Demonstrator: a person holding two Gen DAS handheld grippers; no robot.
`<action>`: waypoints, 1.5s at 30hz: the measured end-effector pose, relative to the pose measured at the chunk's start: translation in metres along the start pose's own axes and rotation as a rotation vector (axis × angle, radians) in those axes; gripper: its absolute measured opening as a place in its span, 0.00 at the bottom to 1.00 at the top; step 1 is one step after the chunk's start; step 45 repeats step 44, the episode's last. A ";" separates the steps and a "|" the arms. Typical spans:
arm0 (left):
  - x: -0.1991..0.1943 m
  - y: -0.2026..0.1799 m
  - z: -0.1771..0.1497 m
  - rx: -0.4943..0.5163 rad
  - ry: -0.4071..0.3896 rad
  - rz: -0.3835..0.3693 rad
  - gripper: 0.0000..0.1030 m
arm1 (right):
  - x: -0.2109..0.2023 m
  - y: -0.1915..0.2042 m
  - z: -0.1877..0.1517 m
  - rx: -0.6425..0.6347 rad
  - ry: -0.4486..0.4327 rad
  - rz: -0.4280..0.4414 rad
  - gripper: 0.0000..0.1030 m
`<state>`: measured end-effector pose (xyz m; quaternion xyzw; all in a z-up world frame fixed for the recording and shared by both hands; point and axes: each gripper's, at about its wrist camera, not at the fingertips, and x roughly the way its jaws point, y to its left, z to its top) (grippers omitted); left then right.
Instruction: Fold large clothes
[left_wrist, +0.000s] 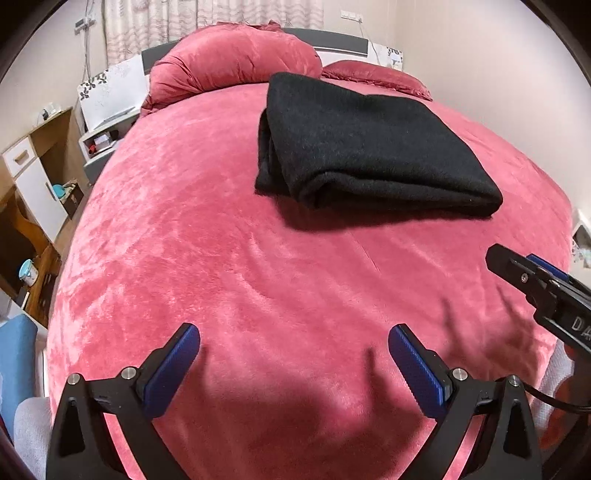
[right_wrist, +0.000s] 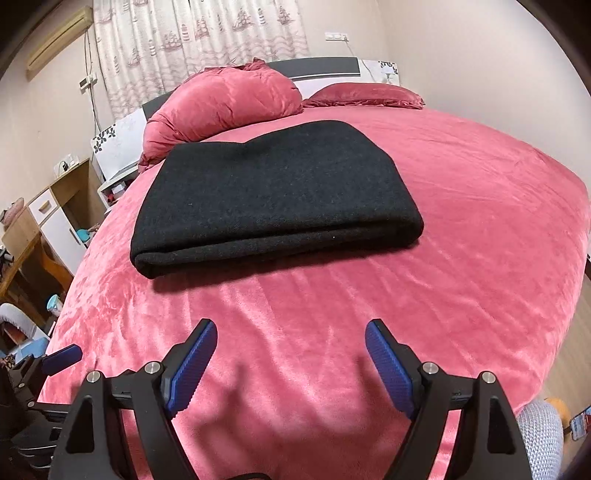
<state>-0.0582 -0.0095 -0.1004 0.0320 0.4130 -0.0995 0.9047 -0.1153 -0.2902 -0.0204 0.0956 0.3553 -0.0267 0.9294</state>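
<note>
Tools are hanging spread and empty over the near bed (right_wrist: 480, 229): left tool (left_wrist: 294, 345), right tool (right_wrist: 291, 341). Beyond, the folded black garment (right_wrist: 273, 192) is lying mid-bed, unobstructed, pink pillows (right_wrist: 225, 103) sitting behind.

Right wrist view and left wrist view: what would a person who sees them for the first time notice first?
First, the black folded garment, a thick neat rectangle lying in the middle of the pink bedspread, below the rolled pink duvet and a flat pillow at the headboard. Next, the blue-padded grippers in the foreground: the right gripper and the left gripper both stand open over bare bedspread, holding nothing, apart from the garment.
</note>
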 end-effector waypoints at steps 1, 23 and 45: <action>0.000 0.001 0.003 0.001 -0.004 0.007 1.00 | -0.001 0.000 -0.001 0.005 -0.002 -0.001 0.81; -0.010 0.010 0.011 -0.058 -0.082 0.055 1.00 | -0.002 0.010 0.000 -0.046 -0.007 0.014 0.81; -0.005 0.013 0.011 -0.085 -0.093 0.074 1.00 | 0.005 0.010 -0.001 -0.041 0.017 0.026 0.81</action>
